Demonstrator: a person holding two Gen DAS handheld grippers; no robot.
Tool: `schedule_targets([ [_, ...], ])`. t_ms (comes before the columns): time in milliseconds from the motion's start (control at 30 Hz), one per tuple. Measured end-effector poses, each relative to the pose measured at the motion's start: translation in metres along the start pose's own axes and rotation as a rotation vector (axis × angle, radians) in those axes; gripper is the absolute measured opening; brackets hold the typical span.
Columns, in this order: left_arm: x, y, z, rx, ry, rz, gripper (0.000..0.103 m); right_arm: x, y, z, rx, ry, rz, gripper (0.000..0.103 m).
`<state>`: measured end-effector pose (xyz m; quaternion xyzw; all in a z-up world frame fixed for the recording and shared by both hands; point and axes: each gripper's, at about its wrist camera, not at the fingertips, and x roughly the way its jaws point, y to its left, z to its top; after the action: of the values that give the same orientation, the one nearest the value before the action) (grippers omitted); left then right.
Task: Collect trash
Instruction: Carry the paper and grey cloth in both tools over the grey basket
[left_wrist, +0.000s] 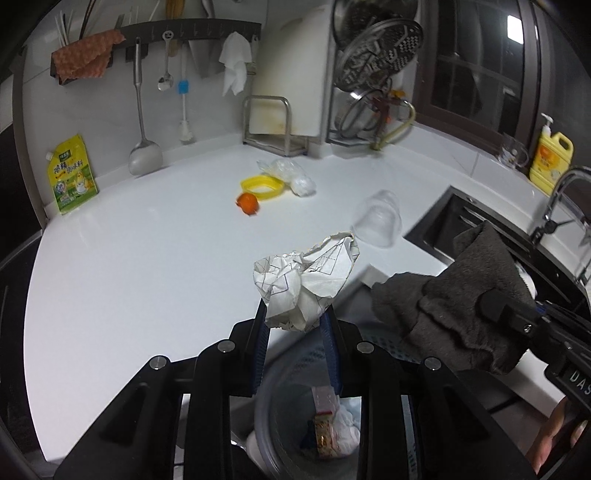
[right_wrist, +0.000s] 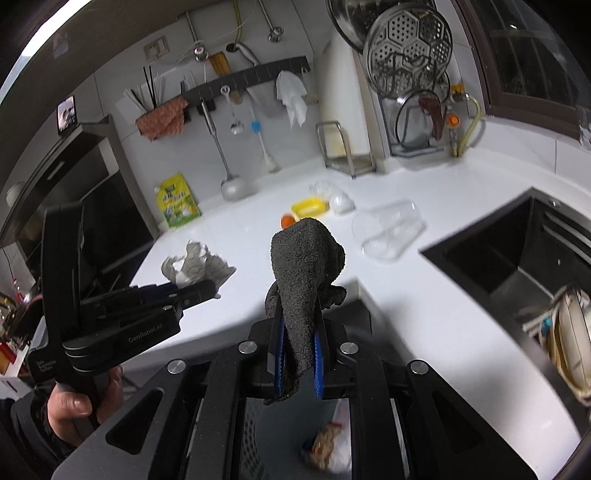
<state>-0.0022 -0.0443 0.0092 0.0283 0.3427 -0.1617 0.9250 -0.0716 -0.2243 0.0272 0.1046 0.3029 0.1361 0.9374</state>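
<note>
Two tools are loaded at once. Nearest, straight below both of them, sits the trash bin (left_wrist: 280, 424) — its round mouth shows between the left tool's fingers, with a snack wrapper (left_wrist: 325, 428) and white scraps already at the bottom.

The left tool (left_wrist: 295, 325) is clenched on a crumpled paper ball (left_wrist: 306, 284), which sticks up and forward out of the jaws, its longer side leaning toward the upper right. The bin lies directly beneath it, so the coming move looks like a plain release with little travel needed. The right tool (right_wrist: 297, 354) is clamped tight on a dark grey cloth (right_wrist: 304, 266); the cloth's long axis runs along the fingers, standing up past the tips and drooping a little below them. It too hangs over the bin's edge, beside the left tool.

Farther out on the white tabletop (left_wrist: 129, 258), well apart from both tools, more pieces wait — a clear plastic cup (left_wrist: 376, 218) lying on its side with its mouth toward the sink (right_wrist: 517, 258), then an orange fruit (left_wrist: 248, 203), a yellow ring-shaped lid (left_wrist: 262, 186) and a crumpled clear bag (left_wrist: 288, 173). The cup lies nearer the right hand.
</note>
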Motion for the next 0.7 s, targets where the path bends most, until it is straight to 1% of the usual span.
schedule_targets([
  [100, -0.003, -0.012, -0.016, 0.017, 0.020, -0.018, 0.027, -0.006, -0.005, -0.021, 0.015, 0.033, -0.003, 0.012],
  [300, -0.004, -0.029, -0.043, 0.034, 0.044, -0.037, 0.027, -0.011, -0.014, -0.049, 0.030, 0.075, -0.030, 0.012],
  [433, 0.004, -0.037, -0.058, 0.038, 0.070, -0.038, 0.027, -0.009, -0.020, -0.068, 0.030, 0.120, -0.047, 0.012],
  [533, 0.013, -0.042, -0.072, 0.040, 0.106, -0.041, 0.027, -0.003, -0.024, -0.084, 0.035, 0.165, -0.046, 0.012],
  [700, 0.025, -0.047, -0.089, 0.055, 0.152, -0.042, 0.028, 0.003, -0.027, -0.100, 0.048, 0.199, -0.044, 0.012],
])
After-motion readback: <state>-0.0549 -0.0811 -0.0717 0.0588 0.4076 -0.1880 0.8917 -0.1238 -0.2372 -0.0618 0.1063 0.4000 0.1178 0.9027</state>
